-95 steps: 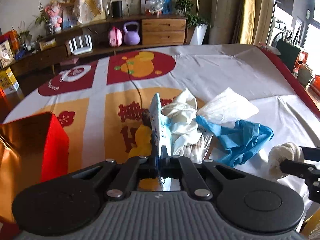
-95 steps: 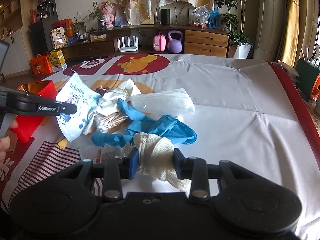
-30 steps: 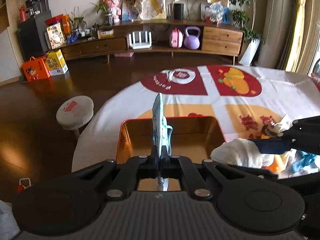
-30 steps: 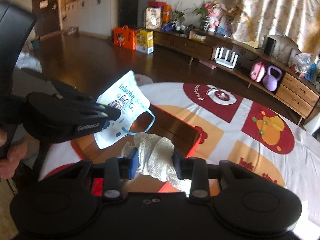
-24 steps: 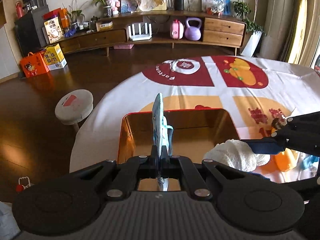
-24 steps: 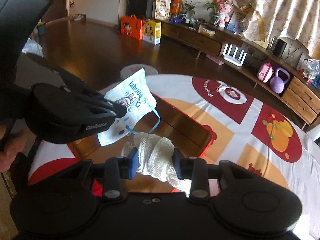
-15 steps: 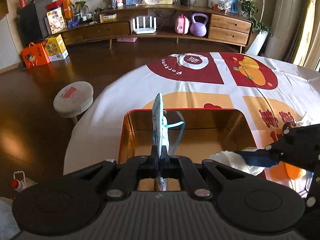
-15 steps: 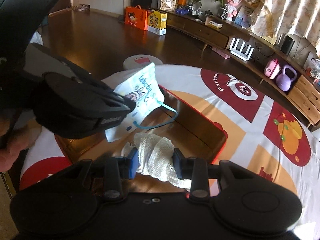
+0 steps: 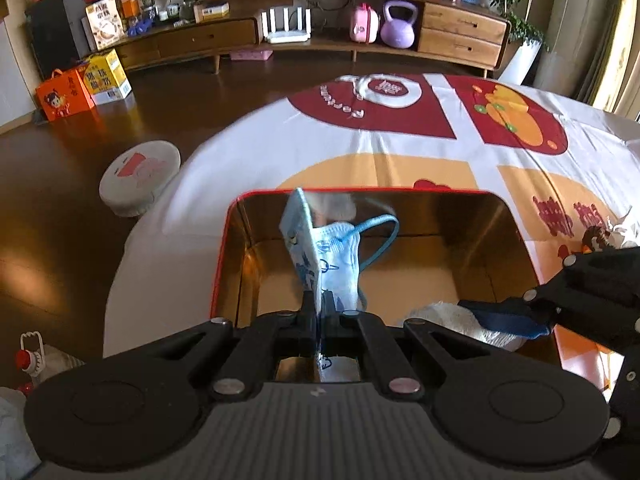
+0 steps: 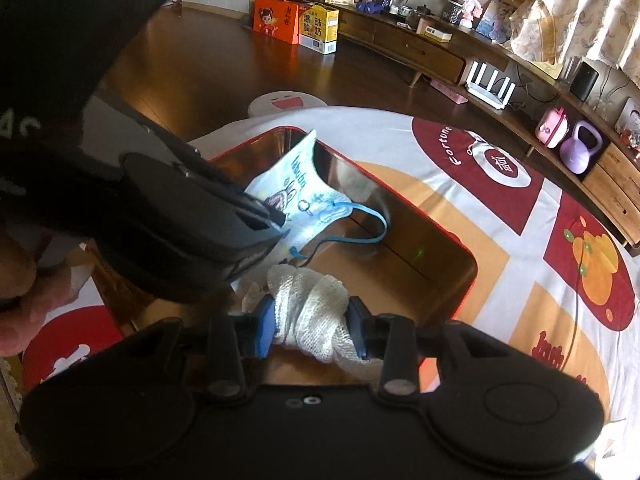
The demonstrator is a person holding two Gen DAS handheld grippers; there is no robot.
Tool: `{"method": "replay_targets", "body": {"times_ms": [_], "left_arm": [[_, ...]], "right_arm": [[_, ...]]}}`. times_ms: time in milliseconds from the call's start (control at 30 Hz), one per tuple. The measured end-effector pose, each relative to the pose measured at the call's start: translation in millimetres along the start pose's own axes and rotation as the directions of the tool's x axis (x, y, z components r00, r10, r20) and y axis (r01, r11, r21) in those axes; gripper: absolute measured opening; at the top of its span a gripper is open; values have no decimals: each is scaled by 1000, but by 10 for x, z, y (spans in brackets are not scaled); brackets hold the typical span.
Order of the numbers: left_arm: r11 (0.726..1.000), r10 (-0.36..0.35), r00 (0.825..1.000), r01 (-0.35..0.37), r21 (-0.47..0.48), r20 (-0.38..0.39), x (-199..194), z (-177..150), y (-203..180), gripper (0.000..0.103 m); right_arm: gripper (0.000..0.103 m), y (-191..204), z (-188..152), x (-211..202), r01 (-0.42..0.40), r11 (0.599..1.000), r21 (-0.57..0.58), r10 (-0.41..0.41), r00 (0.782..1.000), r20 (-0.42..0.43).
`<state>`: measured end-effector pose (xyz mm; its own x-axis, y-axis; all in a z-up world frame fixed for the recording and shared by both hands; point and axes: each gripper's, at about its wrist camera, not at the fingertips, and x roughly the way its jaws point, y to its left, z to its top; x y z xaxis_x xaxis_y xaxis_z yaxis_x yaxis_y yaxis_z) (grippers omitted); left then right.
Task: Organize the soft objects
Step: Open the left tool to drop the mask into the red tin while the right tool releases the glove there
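Note:
A red tin box (image 9: 224, 248) with a gold inside stands open on the printed tablecloth. My left gripper (image 9: 319, 300) is shut on a light blue child's face mask (image 9: 320, 248) and holds it upright over the box, one ear loop hanging free. My right gripper (image 10: 310, 324) grips a white gauze roll (image 10: 310, 304) low inside the box near its front wall. Its jaws are opening, and the blue pads still touch the roll on both sides. In the right wrist view the mask (image 10: 300, 192) and the left gripper (image 10: 280, 220) sit just left of the roll.
A round white stool (image 9: 138, 176) stands on the dark wooden floor left of the table. More soft items (image 9: 616, 232) lie at the right edge of the tablecloth (image 9: 360, 148). A hand (image 10: 20, 300) holds the left gripper. A long wooden sideboard (image 9: 460, 28) lines the far wall.
Both grippers have come down and forward over the box. The mask now hangs within its walls and the gauze roll has sunk inside it.

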<state>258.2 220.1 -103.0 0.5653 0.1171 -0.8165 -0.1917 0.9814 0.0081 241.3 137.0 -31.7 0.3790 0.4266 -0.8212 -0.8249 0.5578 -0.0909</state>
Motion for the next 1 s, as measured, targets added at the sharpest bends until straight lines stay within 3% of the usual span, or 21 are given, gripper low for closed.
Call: {"method": "replay_targets", "body": {"times_ms": [767, 900, 967, 1000], "left_arm": [[998, 20, 999, -23, -52, -46, 60, -65, -21, 9], [998, 26, 999, -28, -58, -44, 38, -66, -29, 26], [998, 30, 999, -32, -62, -35, 18, -64, -42, 46], [997, 28, 999, -30, -66, -30, 6, -63, -44, 69]], "right_arm": [[54, -73, -45, -79, -6, 1000, 22, 6, 1000, 13], [59, -90, -49, -121, -3, 1000, 28, 2, 1000, 23], [59, -87, -54, -148, -2, 1000, 30, 1, 1000, 29], [59, -92, -56, -163, -3, 1000, 31, 2, 999, 32]]}}
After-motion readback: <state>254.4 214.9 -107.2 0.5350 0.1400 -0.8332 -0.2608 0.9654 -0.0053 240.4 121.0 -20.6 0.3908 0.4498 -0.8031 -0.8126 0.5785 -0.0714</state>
